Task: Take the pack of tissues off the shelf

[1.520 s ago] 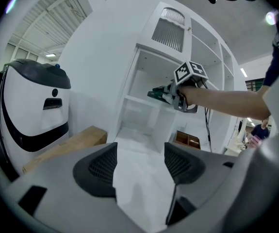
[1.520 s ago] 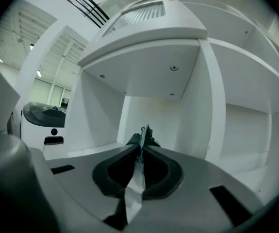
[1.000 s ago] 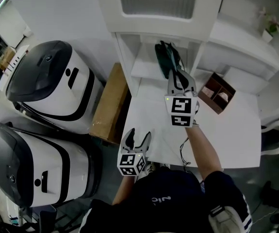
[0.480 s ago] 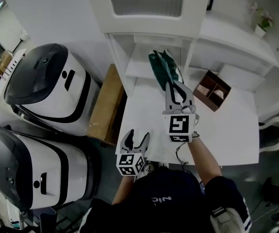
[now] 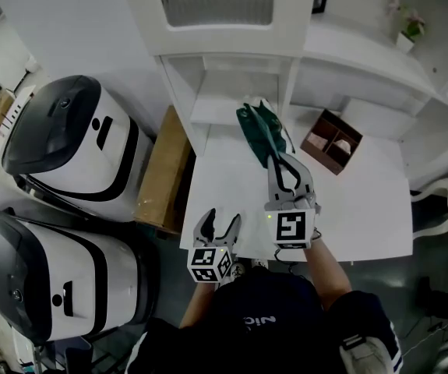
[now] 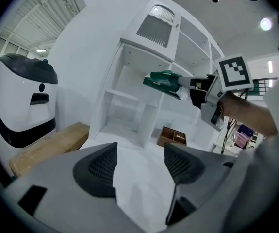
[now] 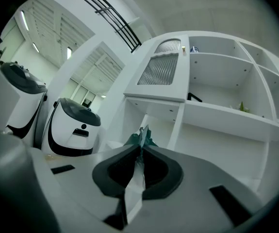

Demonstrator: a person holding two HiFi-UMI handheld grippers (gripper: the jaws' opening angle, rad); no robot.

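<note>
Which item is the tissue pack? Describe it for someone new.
Start at the tall white shelf unit behind the white table. In front of its lower open bay, the right gripper holds the pack of tissues aloft by one edge. It is the only dark green soft pack; the nearby wooden box is brown, with compartments.

The right tongs (image 7: 139, 152) pinch the green-and-white pack of tissues (image 7: 134, 186) before a white shelf (image 7: 217, 113), two white machines (image 7: 73, 127) at left.
</note>
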